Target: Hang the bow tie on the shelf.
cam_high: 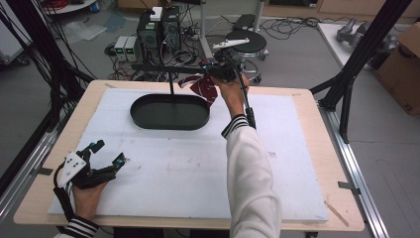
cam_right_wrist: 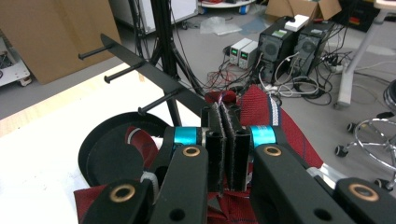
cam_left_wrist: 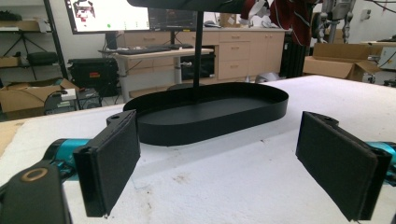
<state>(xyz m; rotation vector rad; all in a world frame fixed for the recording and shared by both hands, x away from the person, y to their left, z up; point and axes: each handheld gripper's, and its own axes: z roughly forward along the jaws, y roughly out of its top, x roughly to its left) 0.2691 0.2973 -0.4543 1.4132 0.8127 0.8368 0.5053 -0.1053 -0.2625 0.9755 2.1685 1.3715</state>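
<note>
White padding covers the surface [cam_high: 173,168], and at the lower left of the high view the left gripper [cam_high: 106,154] rests on it, jaws spread and empty, likely waiting its turn. Right of centre, near the top, the right gripper [cam_high: 210,69] has its jaws pinching a dark red cloth [cam_high: 204,88] just beside the black peg rack [cam_high: 171,67] above the oval tray [cam_high: 170,112], seemingly to hang it there.

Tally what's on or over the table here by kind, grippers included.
Hand-held gripper: 2 (left, right)
Black stand with oval tray base: 1
Dark red cloth, clamped in the right one: 1
White mat on the tabletop: 1
Total: 5
</note>
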